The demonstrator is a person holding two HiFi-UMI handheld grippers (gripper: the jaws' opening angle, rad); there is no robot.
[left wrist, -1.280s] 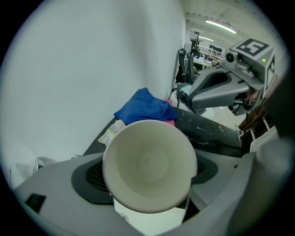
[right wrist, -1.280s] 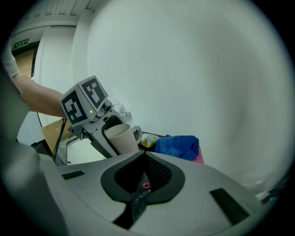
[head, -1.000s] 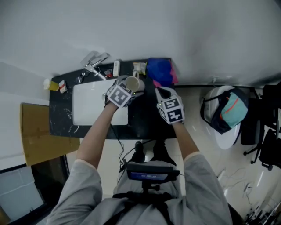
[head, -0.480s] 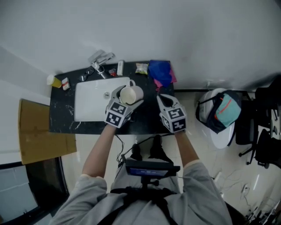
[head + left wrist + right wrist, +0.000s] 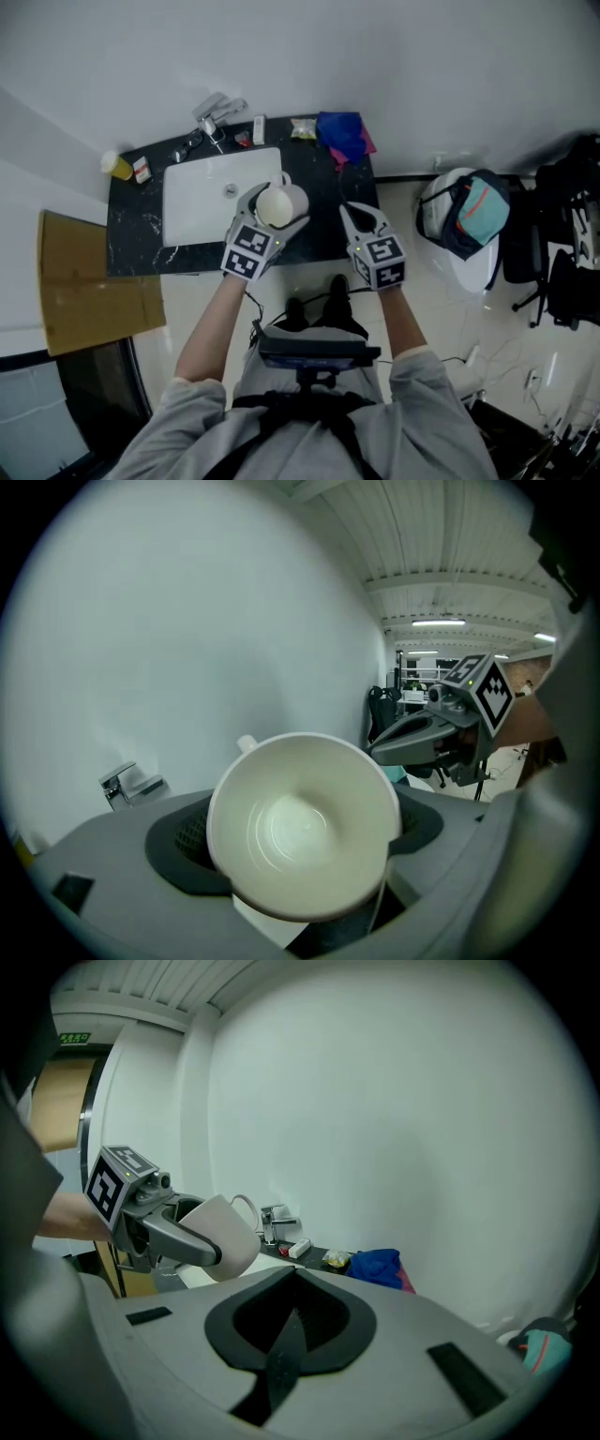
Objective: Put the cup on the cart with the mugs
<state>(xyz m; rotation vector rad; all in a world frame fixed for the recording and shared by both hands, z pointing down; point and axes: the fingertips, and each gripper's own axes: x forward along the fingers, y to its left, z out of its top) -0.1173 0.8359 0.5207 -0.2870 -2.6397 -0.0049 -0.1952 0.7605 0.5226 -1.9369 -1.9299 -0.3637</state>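
In the head view my left gripper (image 5: 278, 203) is shut on a cream cup (image 5: 272, 207), held above the front of the white basin (image 5: 202, 197). The cup lies tipped on its side. In the left gripper view the cup (image 5: 305, 822) fills the middle, its empty mouth facing the camera and a dark pad pressing on each side. My right gripper (image 5: 359, 217) hovers to the right of the cup, apart from it, shut and empty. From the right gripper view, the cup (image 5: 225, 1232) shows at the left with its handle pointing up. No cart or mugs are in view.
The black counter (image 5: 319, 211) carries a faucet (image 5: 217, 114), small items, a yellow bottle (image 5: 117, 166) and a blue cloth (image 5: 342, 134). Brown cardboard (image 5: 89, 281) lies at the left. A bag on a white seat (image 5: 464, 220) and black chairs (image 5: 562, 234) stand at the right.
Both grippers have drawn back from the counter's rear toward the person and risen. The cup has come along in the left gripper, from near the blue cloth to over the basin's front.
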